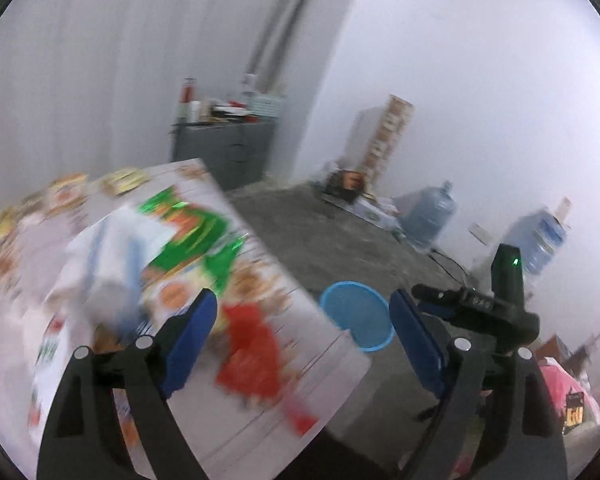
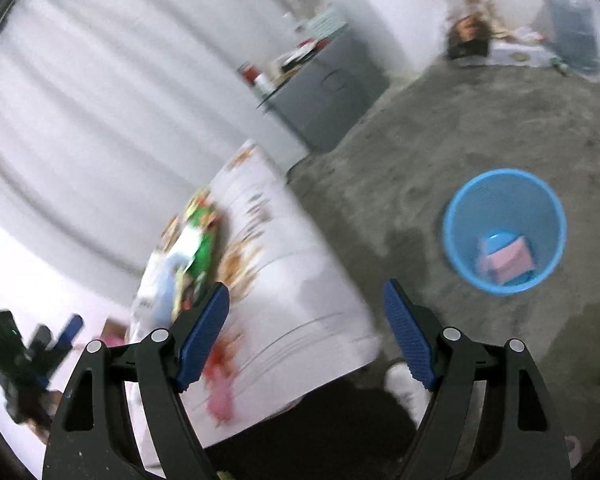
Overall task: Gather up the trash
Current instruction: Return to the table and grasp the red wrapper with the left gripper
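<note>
With both the left gripper (image 1: 304, 344) and the right gripper (image 2: 306, 336) standing apart and empty, return to the littered table (image 2: 300, 280), select one wrapper (image 1: 252, 352), clamp squarely, then carry it right to the blue bin (image 2: 504, 232) on the floor.

Wrappers (image 1: 188, 228) on table (image 1: 300, 360), bin (image 2: 504, 232) on floor (image 2: 460, 120)
</note>
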`<action>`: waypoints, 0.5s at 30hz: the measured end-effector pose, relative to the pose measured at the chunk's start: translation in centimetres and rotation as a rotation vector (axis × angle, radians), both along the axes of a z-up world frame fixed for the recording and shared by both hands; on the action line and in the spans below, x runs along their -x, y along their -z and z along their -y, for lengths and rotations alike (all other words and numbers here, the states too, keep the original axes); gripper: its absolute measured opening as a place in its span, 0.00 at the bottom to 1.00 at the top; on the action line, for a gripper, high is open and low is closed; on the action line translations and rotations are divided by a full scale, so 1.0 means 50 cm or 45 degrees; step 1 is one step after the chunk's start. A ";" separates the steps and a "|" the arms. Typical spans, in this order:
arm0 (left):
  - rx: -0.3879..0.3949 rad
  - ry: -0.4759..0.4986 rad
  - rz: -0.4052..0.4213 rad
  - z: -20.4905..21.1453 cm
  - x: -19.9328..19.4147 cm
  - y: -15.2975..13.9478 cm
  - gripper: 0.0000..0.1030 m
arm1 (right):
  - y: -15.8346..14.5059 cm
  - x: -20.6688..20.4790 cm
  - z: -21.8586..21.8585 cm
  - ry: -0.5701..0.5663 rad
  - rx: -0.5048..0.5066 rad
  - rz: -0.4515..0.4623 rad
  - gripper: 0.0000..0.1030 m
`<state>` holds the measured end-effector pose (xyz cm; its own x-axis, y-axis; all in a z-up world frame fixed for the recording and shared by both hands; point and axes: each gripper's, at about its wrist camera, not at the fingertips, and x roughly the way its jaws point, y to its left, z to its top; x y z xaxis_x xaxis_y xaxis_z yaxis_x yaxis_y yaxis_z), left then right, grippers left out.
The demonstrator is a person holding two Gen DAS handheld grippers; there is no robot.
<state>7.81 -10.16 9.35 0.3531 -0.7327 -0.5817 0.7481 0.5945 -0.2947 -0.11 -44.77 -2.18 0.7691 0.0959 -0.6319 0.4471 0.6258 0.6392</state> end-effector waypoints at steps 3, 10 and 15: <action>-0.004 -0.080 -0.003 -0.062 0.025 0.036 0.83 | 0.003 -0.027 -0.029 -0.087 -0.045 -0.007 0.73; -0.072 -0.175 0.010 -0.098 0.045 0.122 0.83 | 0.016 -0.090 -0.106 -0.266 -0.142 -0.073 0.73; -0.136 -0.123 0.013 -0.048 0.041 0.165 0.83 | 0.027 -0.117 -0.135 -0.293 -0.171 -0.094 0.73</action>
